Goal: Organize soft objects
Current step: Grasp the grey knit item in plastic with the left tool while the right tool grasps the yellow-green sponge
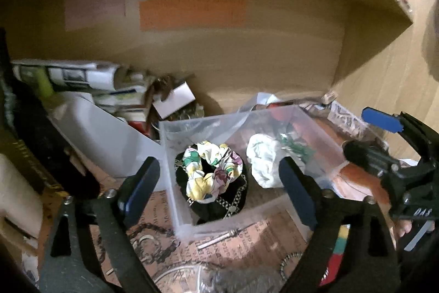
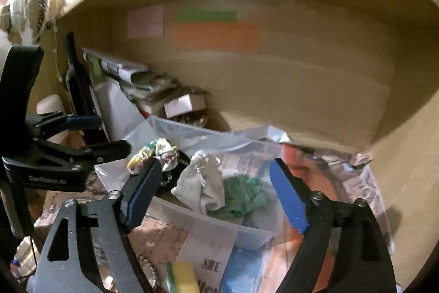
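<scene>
Both hand-held grippers [image 1: 216, 188] [image 2: 216, 194] agape, empty

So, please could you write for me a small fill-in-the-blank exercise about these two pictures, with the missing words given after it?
1. The floral scrunchie lies inside the clear plastic ____.
2. It rests on top of a ____ velvet item with chains.
3. Next to the white pouch lies crumpled ____ material.
4. Both the left gripper and the right gripper hold ____.

Missing words: box; black; green; nothing
</scene>
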`<state>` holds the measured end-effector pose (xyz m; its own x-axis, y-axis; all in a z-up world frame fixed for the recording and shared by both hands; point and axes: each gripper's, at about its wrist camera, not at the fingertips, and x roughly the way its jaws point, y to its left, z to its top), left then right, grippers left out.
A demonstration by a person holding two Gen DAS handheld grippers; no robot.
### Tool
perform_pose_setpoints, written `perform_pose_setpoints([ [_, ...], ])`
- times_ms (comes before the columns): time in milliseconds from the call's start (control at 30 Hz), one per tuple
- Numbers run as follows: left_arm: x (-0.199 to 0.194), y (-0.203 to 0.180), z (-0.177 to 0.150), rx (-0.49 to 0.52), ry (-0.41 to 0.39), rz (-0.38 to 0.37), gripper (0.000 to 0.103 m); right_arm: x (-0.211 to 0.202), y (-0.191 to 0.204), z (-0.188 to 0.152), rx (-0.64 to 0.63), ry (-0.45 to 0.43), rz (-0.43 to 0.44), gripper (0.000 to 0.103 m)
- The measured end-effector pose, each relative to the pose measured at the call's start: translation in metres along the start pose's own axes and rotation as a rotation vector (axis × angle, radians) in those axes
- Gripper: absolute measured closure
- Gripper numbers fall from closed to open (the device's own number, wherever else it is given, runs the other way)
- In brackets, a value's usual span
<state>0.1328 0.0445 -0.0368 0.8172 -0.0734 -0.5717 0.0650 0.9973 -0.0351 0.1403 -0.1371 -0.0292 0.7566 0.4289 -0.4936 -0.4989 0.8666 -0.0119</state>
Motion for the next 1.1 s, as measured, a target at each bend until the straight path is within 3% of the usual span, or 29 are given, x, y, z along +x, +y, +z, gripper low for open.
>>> perform_pose_setpoints([
  [300, -0.031, -0.004, -0.033, 0.014, 0.005, 0.001, 0.008, -0.03, 0.004, -0.023, 0.019, -0.017, -0.001, 0.02],
  [667, -0.002, 0.003, -0.097, -0.048, 0.193, -0.039, 0.008, -0.018, 0.006, -0.077, 0.077, 0.136, 0.032, 0.02],
  [900, 0.01, 0.0, -0.123, -0.089, 0.251, -0.072, 0.008, -0.004, 0.006, -0.101, 0.109, 0.217, 0.055, 0.021],
  [967, 0.011, 0.001, -0.125, -0.102, 0.249, -0.08, 0.008, -0.001, 0.006, -0.105, 0.116, 0.229, 0.068, 0.029],
  [1100, 0.01, 0.004, -0.128, -0.127, 0.241, -0.096, 0.009, 0.006, 0.005, -0.109, 0.129, 0.262, 0.102, 0.057],
])
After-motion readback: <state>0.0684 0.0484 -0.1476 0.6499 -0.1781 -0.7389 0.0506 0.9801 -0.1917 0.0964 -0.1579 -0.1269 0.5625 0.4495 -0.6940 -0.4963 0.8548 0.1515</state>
